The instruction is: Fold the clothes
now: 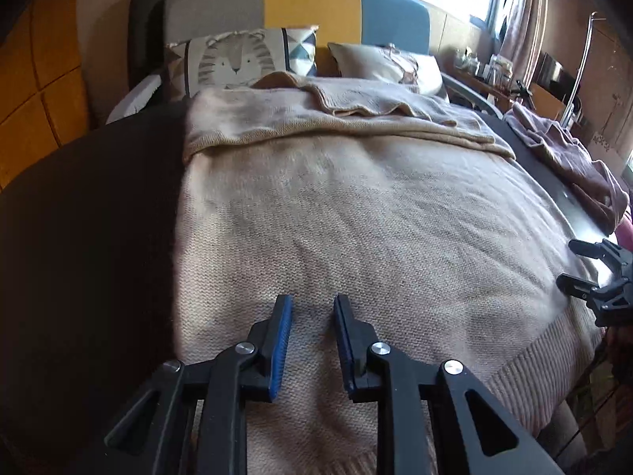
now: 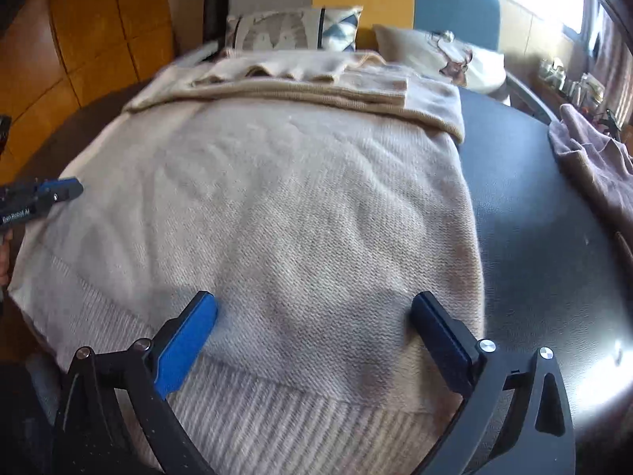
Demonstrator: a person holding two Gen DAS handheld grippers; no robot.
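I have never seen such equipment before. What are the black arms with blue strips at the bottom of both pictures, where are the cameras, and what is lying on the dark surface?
They are two hand-held grippers, each with two fingers and blue pads; a person carries one in each hand. Each picture comes from a camera on one gripper, looking forward along its fingers. The first shows the left gripper, its fingers a little apart with nothing between them. The second shows the right gripper, wide open and also empty. Both are over a beige knitted sweater spread on a dark surface, its far part folded over. A second, brownish garment lies crumpled at the right. Pillows stand behind.
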